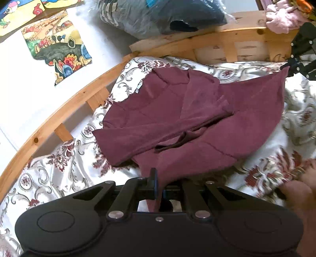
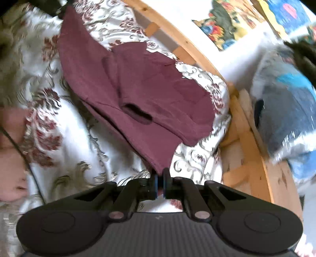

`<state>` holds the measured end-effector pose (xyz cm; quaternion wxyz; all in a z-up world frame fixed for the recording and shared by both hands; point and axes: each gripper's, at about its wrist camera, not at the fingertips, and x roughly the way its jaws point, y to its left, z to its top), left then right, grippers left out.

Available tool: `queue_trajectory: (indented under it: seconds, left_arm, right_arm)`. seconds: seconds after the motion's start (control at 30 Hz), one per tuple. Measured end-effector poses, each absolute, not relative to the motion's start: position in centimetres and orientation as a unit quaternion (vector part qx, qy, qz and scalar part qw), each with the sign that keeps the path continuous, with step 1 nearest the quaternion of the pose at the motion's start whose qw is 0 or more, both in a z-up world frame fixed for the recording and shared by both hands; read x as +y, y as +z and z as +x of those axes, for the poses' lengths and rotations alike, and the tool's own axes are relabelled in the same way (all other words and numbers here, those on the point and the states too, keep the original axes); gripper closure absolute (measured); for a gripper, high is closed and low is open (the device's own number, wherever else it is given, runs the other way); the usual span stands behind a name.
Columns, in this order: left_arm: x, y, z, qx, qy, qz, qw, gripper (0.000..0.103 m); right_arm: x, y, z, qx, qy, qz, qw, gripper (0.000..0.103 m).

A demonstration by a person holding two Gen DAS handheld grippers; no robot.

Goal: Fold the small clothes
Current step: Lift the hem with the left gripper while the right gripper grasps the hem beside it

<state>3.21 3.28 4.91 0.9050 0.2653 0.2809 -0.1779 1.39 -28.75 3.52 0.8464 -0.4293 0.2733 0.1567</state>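
Flowered bedspread inside wooden bed rail; maroon shirt lay partly folded, sleeves turned in.

Left gripper and right gripper were each pinched tight on a hem corner, lifted clear. Judged step: bottom-to-collar fold; next move needs both corners carried level towards collar. Right view blurred; shirt underside hidden; bagged clothes indistinct.

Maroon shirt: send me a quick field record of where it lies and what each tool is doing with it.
garment: maroon shirt, partly folded
surface: floral bedspread
left tool: shut on the shirt's near corner
right tool: shut on another corner of the shirt
shirt edge between tools: lifted off the bedspread
surroundings: wooden bed frame, bagged clothes beyond it
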Motion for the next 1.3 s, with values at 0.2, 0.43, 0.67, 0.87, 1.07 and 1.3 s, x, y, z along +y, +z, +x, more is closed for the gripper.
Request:
queue_trajectory:
  seconds: [0.2, 0.43, 0.67, 0.87, 1.07, 1.3]
  left_arm:
    - [4.9, 5.7, -0.5, 0.317, -0.21, 0.237, 0.894, 0.098]
    - [5.6, 6.1, -1.4, 0.331, -0.219, 0.187, 0.899, 0.098]
    - [6.5, 8.2, 5.0, 0.319, -0.15, 0.06, 0.934, 0.097]
    - [5.4, 8.3, 11.7, 0.288, -0.097, 0.058, 0.951, 0.097]
    - [6.0, 6.9, 19.4, 0.297, -0.054, 0.035, 0.953, 0.097]
    - [7.5, 4.4, 25.8, 0.319, -0.032, -0.005, 0.947, 0.095]
  right_arm:
    - [-29.6, 5.4, -2.3, 0.327, 0.161, -0.358, 0.86, 0.097]
    - [-28.9, 6.4, -2.5, 0.341, 0.151, -0.333, 0.866, 0.097]
    - [-29.8, 9.9, 4.5, 0.314, 0.123, -0.263, 0.904, 0.097]
    - [-29.7, 10.5, 12.5, 0.288, 0.105, -0.265, 0.914, 0.097]
    - [-28.3, 7.8, 20.8, 0.264, 0.082, -0.252, 0.927, 0.097]
    - [-27.5, 5.7, 27.5, 0.273, 0.072, -0.232, 0.931, 0.097]
